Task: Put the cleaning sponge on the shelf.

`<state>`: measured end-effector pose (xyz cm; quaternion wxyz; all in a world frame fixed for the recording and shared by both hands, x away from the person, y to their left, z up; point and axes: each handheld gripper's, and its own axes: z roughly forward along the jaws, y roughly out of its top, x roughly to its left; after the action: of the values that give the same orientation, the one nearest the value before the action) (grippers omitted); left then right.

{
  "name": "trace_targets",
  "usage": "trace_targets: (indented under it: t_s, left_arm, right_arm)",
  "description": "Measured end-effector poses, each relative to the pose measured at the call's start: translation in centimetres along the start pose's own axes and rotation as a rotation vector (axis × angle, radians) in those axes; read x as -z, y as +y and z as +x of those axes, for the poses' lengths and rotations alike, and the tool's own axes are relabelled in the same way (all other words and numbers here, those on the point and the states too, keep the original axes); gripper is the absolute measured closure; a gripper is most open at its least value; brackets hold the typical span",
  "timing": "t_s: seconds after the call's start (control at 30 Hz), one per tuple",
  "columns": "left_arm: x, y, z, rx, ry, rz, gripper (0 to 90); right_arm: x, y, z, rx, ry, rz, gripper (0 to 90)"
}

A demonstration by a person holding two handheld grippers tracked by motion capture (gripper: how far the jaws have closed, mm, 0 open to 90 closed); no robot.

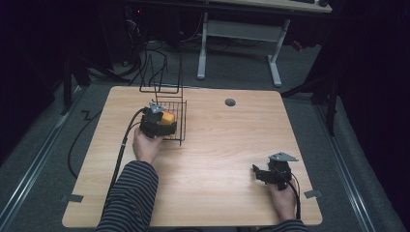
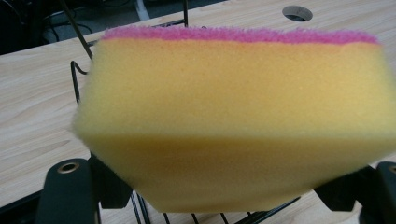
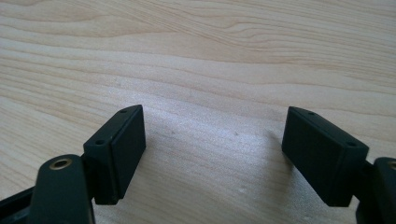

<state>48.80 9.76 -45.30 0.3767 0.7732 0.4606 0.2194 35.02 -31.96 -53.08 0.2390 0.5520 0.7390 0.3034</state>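
High view: the left tool (image 1: 162,121) is seen clamped on a yellow sponge (image 1: 168,117) with a pink top, held over the black wire basket (image 1: 180,126) at the counter's (image 1: 222,145) far left. The right tool (image 1: 261,173) is held spread wide above bare wood near the right edge.

Left gripper (image 2: 229,186): its black jaws rise from the bottom corners and press the sponge from both sides.
Sponge (image 2: 233,121): yellow foam with a pink scouring layer along its far top edge, held just above the basket.
Basket (image 2: 81,70): black wire, showing behind and under the sponge.
Table (image 2: 32,107): light wood, beneath the basket, with a round hole (image 2: 297,12) beyond the sponge.
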Motion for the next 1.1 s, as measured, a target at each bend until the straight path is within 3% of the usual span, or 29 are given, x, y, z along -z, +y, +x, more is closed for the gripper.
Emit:
trace_targets:
  t_s: [0.67, 1.1]
  left_arm:
    - [-1.2, -0.3, 0.1, 0.008, 0.009, 0.025, 23.3]
    - [-1.4, -0.3, 0.3, 0.029, -0.007, 0.033, 20.6]
  right_arm:
    - [0.0, 0.0, 0.0, 0.000, 0.000, 0.000, 21.9]
    - [0.0, 0.0, 0.0, 0.000, 0.000, 0.000, 21.9]
